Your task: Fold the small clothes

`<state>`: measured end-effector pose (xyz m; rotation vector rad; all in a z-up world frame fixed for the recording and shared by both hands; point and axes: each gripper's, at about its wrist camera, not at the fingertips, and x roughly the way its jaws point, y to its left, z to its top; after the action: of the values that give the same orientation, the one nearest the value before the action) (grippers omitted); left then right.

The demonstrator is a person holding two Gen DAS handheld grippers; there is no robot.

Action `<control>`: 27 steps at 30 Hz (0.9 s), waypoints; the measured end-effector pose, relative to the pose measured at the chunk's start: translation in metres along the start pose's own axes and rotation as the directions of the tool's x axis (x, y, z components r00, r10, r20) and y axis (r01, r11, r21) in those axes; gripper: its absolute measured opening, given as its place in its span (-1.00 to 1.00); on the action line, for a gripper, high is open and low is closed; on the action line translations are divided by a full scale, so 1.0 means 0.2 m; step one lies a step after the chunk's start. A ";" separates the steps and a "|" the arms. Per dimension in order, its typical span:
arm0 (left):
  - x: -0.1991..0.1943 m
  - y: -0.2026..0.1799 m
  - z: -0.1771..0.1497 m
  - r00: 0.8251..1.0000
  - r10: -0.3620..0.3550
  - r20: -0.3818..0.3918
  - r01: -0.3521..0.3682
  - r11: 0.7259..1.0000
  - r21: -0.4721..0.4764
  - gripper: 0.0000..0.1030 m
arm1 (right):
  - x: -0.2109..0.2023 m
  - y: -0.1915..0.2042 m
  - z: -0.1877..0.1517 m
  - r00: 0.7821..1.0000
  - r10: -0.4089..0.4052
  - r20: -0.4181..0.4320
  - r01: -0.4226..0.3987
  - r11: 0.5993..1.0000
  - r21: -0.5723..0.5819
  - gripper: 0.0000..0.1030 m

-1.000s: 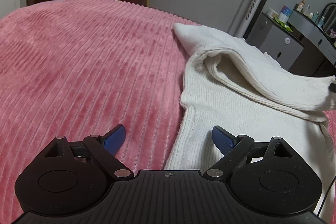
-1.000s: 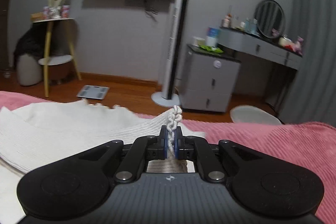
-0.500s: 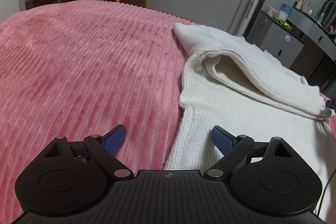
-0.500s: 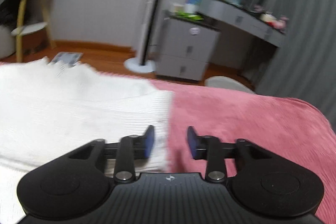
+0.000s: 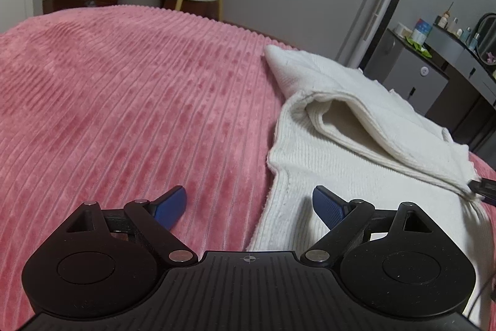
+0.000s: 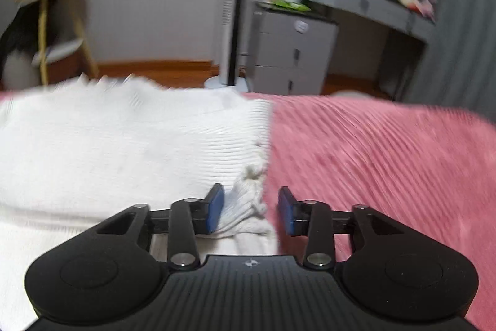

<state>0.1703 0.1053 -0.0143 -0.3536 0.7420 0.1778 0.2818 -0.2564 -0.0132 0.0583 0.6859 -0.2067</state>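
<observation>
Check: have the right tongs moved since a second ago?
Yes. The right tongs opened and dropped: the grey drawer unit now sits higher in view, with the white sweater released on the bed.

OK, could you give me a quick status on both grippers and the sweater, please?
Left gripper open, empty. Right gripper open around the white sweater edge, which is part-folded on the pink blanket. Nothing in the way.

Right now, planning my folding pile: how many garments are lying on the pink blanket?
1: a white knit sweater on the blanket's right part, one layer folded over its body. Its fringed edge sits between the open right gripper's fingers. Anything beneath it is hidden.
</observation>
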 end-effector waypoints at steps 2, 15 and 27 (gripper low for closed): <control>-0.01 -0.01 0.01 1.000 0.003 0.018 -0.003 1.000 0.010 0.79 | -0.09 -0.03 -0.02 1.000 -0.010 0.028 0.010 1.000 0.025 -0.15; 0.00 -0.07 -0.04 0.995 0.028 0.091 -0.036 0.996 0.083 0.81 | -0.51 -0.21 -0.39 0.986 0.127 -0.109 -0.117 0.989 0.095 -0.13; -0.21 -0.08 -0.20 0.997 0.067 -0.034 -0.065 0.995 0.079 0.80 | -0.76 -0.32 -0.61 0.926 0.193 -0.326 -0.147 0.976 0.162 -0.12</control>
<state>0.1187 0.0731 -0.0085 -0.2585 0.7950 0.2046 0.0774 -0.2782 -0.0094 0.2879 1.0067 -0.0742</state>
